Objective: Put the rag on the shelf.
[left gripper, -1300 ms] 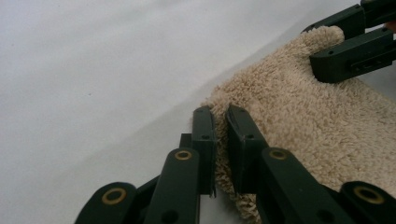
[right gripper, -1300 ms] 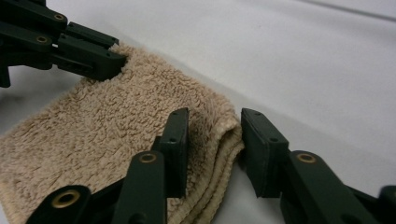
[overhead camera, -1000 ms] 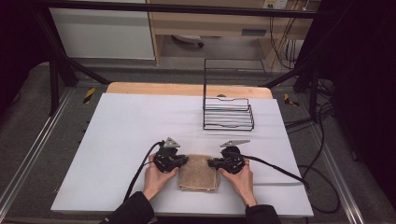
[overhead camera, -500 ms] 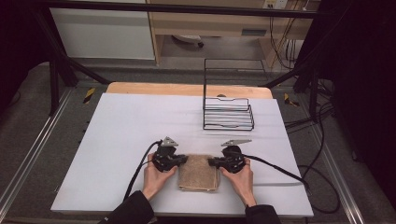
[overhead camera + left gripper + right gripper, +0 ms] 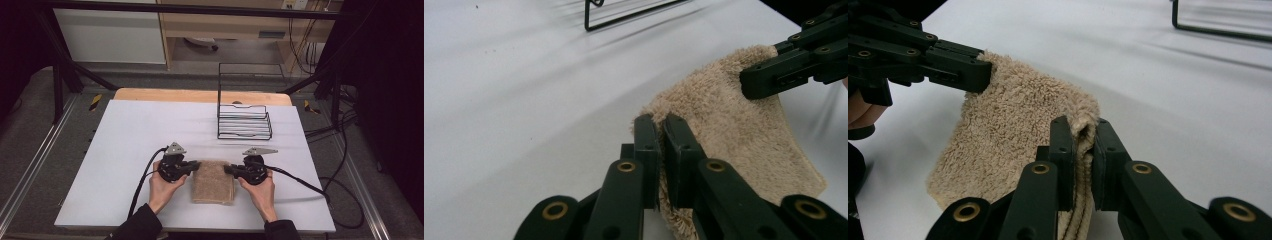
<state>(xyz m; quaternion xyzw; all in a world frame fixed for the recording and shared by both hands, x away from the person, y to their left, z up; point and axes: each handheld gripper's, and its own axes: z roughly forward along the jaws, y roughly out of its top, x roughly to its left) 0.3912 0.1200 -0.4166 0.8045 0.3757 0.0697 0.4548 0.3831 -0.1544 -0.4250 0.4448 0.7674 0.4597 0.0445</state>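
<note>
Here the folded towel (image 5: 213,181) lies near the desk's (image 5: 125,140) front edge, long axis running near to far, each far corner pinched between them: left hand-held gripper (image 5: 660,145) and right hand-held gripper (image 5: 1083,145).

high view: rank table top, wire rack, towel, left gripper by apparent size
1. table top
2. wire rack
3. towel, a bit smaller than the rack
4. left gripper
</note>
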